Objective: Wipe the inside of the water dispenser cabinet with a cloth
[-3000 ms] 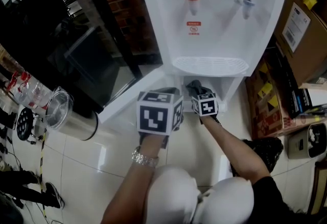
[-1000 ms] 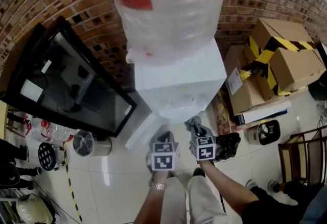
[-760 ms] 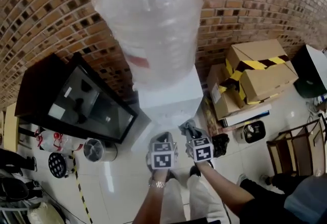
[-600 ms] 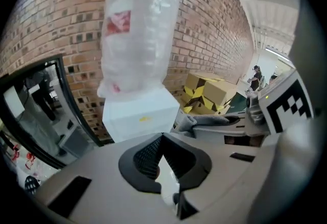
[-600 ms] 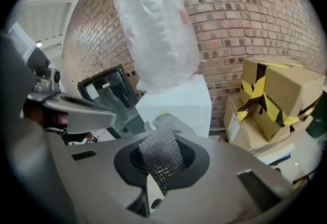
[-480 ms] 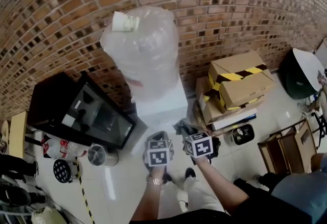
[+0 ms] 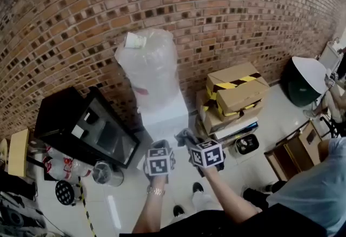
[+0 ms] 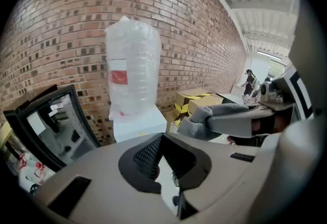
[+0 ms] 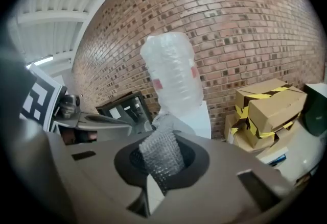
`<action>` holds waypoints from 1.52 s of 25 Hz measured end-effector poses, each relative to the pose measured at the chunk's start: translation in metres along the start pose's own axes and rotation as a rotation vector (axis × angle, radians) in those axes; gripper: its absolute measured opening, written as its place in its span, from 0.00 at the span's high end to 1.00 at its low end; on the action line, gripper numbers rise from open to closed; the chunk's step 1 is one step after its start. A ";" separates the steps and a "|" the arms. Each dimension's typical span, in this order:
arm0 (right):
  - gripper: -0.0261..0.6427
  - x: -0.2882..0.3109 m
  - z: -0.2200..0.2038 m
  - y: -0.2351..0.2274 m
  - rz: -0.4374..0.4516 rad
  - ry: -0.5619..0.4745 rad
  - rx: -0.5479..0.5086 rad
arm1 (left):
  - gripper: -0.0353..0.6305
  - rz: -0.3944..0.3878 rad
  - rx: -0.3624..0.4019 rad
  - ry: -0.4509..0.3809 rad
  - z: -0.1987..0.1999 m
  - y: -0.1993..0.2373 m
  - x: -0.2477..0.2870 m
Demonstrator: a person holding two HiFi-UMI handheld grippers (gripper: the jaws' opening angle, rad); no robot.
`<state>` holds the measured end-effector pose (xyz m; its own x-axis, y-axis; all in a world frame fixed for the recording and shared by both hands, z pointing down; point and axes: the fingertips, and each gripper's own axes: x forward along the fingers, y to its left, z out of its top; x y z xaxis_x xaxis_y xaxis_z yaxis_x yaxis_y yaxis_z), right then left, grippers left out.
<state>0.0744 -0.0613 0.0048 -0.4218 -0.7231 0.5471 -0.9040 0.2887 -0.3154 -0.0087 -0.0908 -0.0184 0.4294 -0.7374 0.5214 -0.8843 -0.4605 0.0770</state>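
Observation:
The white water dispenser (image 7: 165, 114) stands against the brick wall with a large clear bottle (image 7: 148, 66) on top. Both grippers are held up in front of it, well clear of its lower cabinet, which they hide in the head view. My right gripper (image 7: 193, 147) is shut on a grey cloth (image 7: 183, 136); the cloth (image 9: 161, 159) sticks up between the jaws of the right gripper (image 9: 158, 167). My left gripper (image 7: 160, 149) is beside it, jaws together and empty. From the left gripper (image 8: 162, 139) view, the cloth (image 8: 202, 118) shows to the right.
A black glass-fronted cabinet (image 7: 86, 122) stands left of the dispenser, with a steel bin (image 7: 105, 174) in front of it. Stacked cardboard boxes (image 7: 235, 93) sit on the right. A dark round bin (image 7: 303, 76) and a person (image 7: 335, 95) are at the far right.
The head view has risen and pulled far back from the dispenser. Both grippers have come up and out of the lower cabinet, the right one still holding the cloth.

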 end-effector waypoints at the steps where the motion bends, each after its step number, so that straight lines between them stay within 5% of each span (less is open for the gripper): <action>1: 0.93 -0.006 -0.005 0.008 -0.008 -0.007 0.009 | 0.94 -0.012 0.010 -0.002 -0.004 0.001 -0.009; 12: 0.93 -0.067 -0.035 0.079 -0.069 -0.052 -0.014 | 0.94 -0.099 0.052 0.003 -0.035 -0.028 -0.082; 20: 0.93 -0.048 -0.011 0.128 0.025 -0.045 -0.119 | 0.94 -0.006 0.026 -0.030 -0.024 0.007 -0.106; 38: 0.93 -0.065 -0.027 0.112 0.025 -0.010 -0.125 | 0.94 0.042 -0.002 -0.053 -0.023 -0.015 -0.114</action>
<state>-0.0013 0.0355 -0.0452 -0.4441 -0.7209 0.5321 -0.8952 0.3819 -0.2297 -0.0484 0.0117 -0.0592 0.4010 -0.7814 0.4781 -0.9020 -0.4278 0.0574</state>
